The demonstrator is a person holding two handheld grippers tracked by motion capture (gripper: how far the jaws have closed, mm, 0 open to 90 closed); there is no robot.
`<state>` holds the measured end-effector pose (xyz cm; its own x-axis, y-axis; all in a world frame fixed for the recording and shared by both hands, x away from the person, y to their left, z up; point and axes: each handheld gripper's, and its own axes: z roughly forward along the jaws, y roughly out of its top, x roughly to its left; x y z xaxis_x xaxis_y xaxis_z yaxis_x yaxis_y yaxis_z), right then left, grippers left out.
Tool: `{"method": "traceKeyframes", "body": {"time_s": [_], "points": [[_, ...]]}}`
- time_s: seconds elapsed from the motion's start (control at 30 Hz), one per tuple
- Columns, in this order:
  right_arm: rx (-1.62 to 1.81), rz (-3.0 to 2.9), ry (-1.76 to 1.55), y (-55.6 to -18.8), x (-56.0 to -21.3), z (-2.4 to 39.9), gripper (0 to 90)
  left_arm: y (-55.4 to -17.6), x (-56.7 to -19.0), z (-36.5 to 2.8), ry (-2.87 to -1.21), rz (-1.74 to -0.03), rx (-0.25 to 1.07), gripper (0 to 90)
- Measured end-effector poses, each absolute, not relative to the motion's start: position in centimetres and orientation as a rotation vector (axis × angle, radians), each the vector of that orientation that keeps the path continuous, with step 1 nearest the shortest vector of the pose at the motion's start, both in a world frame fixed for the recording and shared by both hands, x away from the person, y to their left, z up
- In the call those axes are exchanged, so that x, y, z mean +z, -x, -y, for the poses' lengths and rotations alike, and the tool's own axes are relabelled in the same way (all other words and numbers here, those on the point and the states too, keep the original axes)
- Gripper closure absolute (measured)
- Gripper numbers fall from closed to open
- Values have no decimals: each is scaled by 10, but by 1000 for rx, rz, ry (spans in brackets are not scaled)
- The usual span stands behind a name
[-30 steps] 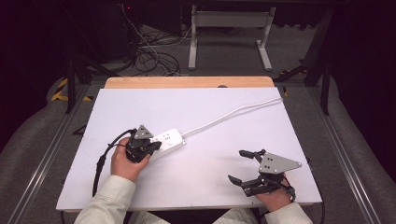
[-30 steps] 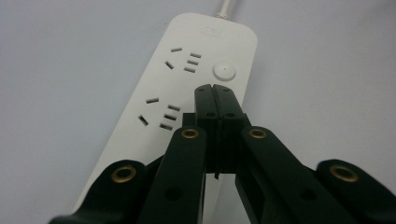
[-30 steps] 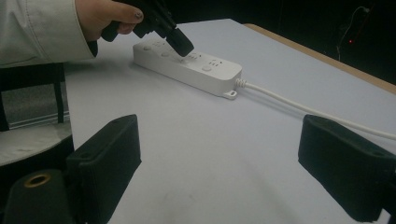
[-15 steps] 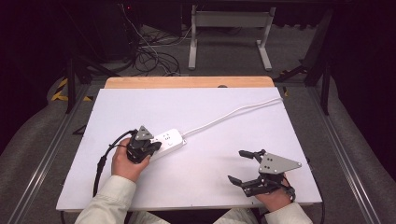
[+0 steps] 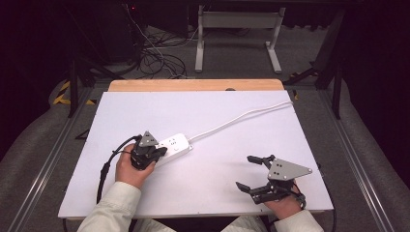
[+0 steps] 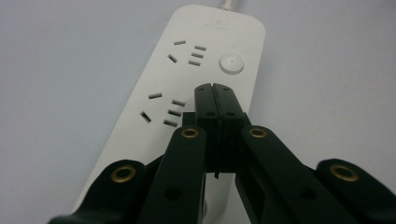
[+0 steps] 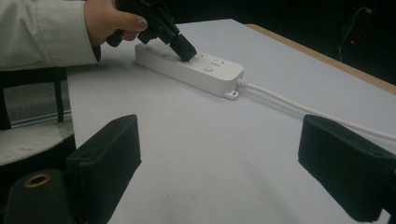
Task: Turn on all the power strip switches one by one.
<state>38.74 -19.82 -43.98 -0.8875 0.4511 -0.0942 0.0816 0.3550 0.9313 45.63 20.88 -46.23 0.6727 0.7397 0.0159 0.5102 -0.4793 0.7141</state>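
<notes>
- a white power strip (image 5: 171, 146) lies flat on the white bench (image 5: 217, 116), on the left side and close to the person.
- its white cord (image 5: 241, 118) runs from the far end of the strip, across the bench, to the far right edge.
- the left tongs (image 5: 157, 152) are pressed together, with nothing held between them.
- in the left gripper view the tips of the left tongs (image 6: 215, 95) point down at the top of the power strip (image 6: 187, 84), just beside a group of plug holes and near the round button (image 6: 231, 64).
- in the right gripper view the left tongs (image 7: 186, 51) look like they touch the top of the power strip (image 7: 205, 74).
- a hand (image 5: 130, 169) holds the left tongs, and a pale sleeve (image 5: 109, 210) comes in from the bottom.
- the right tongs (image 5: 247, 172) are wide apart and hold nothing.
- they sit low over the bench at the near right, well apart from the power strip.
- in the right gripper view the right tongs (image 7: 233, 154) have bare bench between them.
- dark cables (image 5: 159, 58) lie on the floor behind the bench.
</notes>
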Motion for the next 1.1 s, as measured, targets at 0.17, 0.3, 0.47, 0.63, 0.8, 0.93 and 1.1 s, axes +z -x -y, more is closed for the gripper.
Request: {"method": "traceKeyframes", "body": {"time_s": [0.17, 0.3, 0.47, 0.63, 0.8, 0.93, 1.1], "points": [[1544, -2289, -469, -387, -440, 198, 130, -456, -463, -208, -2192, -952, 433, 900], [1544, -2289, -468, -387, -440, 198, 130, -455, -463, -207, -2212, -935, 458, 900], [1542, -2289, -467, -387, -440, 198, 130, -456, -463, -207, -2214, -935, 452, 900], [1544, -2289, -470, -387, -440, 198, 130, -456, -463, -206, -2215, -941, 453, 900], [1546, -2285, -477, -388, -440, 199, 130, -451, -451, -206, -2170, -946, 493, 900], [1544, -2291, -486, -389, -441, 198, 130, -447, -437, -206, -2141, -933, 476, 900], [1545, -2287, -479, -389, -441, 198, 130, -447, -436, -205, -2141, -930, 460, 900]]}}
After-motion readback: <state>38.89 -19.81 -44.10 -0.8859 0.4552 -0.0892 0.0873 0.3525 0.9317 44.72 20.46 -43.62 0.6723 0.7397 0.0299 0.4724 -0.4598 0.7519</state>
